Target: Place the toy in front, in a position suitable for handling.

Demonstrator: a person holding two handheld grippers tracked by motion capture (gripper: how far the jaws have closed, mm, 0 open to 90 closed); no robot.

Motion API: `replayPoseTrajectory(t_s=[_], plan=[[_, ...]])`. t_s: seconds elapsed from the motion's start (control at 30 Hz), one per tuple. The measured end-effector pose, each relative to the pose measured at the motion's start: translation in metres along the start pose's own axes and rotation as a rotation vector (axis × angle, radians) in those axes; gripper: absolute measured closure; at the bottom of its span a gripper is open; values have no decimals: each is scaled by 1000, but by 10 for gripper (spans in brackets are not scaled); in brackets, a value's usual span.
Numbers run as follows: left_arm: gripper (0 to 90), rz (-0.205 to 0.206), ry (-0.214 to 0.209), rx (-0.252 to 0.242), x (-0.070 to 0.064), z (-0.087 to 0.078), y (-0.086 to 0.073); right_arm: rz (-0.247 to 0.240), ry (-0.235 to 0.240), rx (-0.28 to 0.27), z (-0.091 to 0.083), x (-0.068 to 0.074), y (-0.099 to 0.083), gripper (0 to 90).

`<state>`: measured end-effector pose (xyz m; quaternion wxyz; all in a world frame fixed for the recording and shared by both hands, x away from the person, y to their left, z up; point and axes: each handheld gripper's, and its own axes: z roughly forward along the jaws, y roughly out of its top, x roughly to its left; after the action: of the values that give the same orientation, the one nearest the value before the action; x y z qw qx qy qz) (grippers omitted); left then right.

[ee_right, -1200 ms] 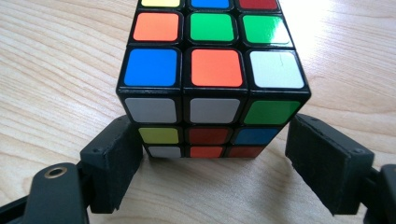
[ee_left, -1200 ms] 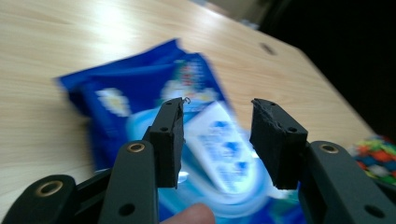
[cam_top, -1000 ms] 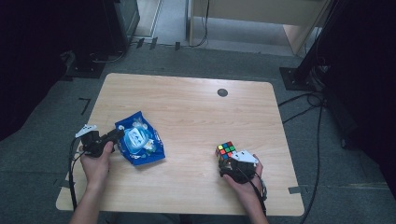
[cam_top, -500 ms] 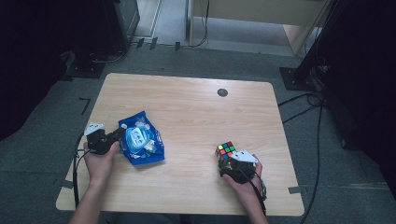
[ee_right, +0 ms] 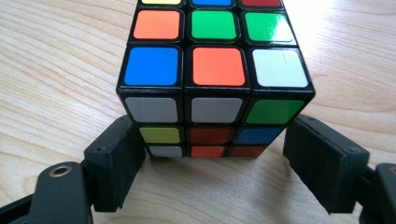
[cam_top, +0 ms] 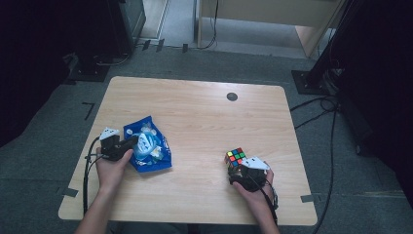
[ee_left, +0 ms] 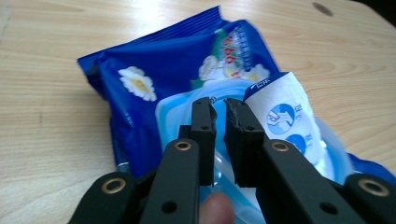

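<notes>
While the left gripper (ee_left: 219, 108) hovers nearly closed over the blue packet (ee_left: 154, 79) near the counter's (cam_top: 204, 117) left edge; right gripper (ee_right: 217, 154) jaws wide around the cube (ee_right: 212, 74), not touching.

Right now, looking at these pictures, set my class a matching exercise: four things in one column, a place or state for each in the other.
1 blue wipes pack
2 puzzle cube
3 left gripper
4 right gripper

A jaws spread wide beside a thing
B left half of table
C jaws nearly together over a flap
D right half of table, scrambled colours

Pairs: 1-B, 2-D, 3-C, 4-A
</notes>
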<state>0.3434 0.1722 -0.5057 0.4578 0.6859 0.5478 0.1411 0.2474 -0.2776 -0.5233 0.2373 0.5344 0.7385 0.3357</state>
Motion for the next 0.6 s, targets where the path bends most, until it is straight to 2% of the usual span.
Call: replayPoseTrajectory(t_s=[0.13,0.2,0.23,0.3,0.37,0.5,0.57,0.6], plan=[[792,12,-23,1,-2,-3,0,-2,1,0,0,0,0,213],[763,27,-58,-19,-4,-7,1,-3,1,0,0,0,0,213],[756,27,-58,-19,-4,-7,1,-3,1,0,0,0,0,213],[732,39,-102,-24,-6,-9,0,-2,1,1,0,0,0,213],[715,42,-109,-25,-7,-9,-1,-1,2,2,0,0,0,213],[680,75,-139,-19,-10,-8,-3,2,4,2,0,0,0,213],[622,110,-148,-8,-13,-6,-4,2,6,3,0,0,0,214],[622,130,-154,1,-16,-6,-5,2,6,3,0,0,0,214]])
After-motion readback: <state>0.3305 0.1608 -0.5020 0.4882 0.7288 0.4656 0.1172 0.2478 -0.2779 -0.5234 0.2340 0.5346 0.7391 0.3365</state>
